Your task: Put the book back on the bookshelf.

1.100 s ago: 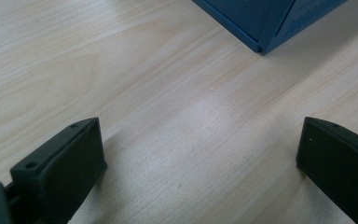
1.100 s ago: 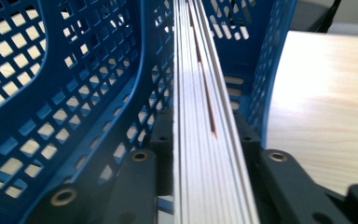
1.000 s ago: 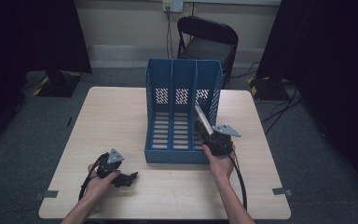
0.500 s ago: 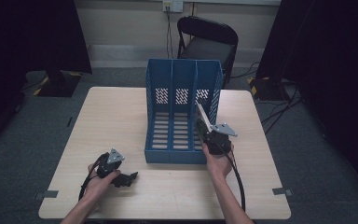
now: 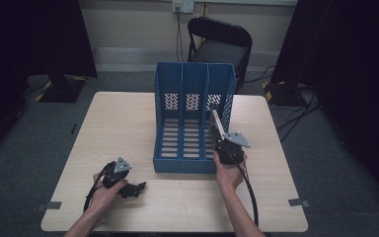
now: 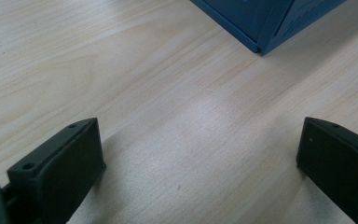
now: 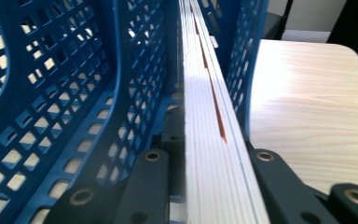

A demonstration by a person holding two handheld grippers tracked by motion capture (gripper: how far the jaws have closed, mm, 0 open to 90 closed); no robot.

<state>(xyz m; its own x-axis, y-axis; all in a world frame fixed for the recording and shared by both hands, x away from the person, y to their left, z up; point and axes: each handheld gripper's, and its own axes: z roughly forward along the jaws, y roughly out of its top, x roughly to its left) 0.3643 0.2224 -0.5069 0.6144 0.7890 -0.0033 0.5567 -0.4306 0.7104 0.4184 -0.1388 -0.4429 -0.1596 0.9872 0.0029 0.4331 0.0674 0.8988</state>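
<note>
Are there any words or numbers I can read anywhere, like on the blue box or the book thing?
None can be read: the blue file rack bears no label that shows.
The book clamped in the right gripper shows page edges, no print.
The wall socket is too small to read.

Rack [image 5: 193, 89]: blue plastic, three bays, walls and floor pierced with a grid of small square and slotted holes. Book [image 7: 209, 140]: white page edges in fine parallel lines, with one thin orange streak; grippers, left [image 5: 137, 188] and right [image 5: 217, 129]: black jaws with brass-coloured screw holes, each topped by a grey plate, trailing black cable. Table [image 5: 123, 123]: pale wood grain; chair [image 5: 219, 44]: black; floor: grey carpet.
</note>
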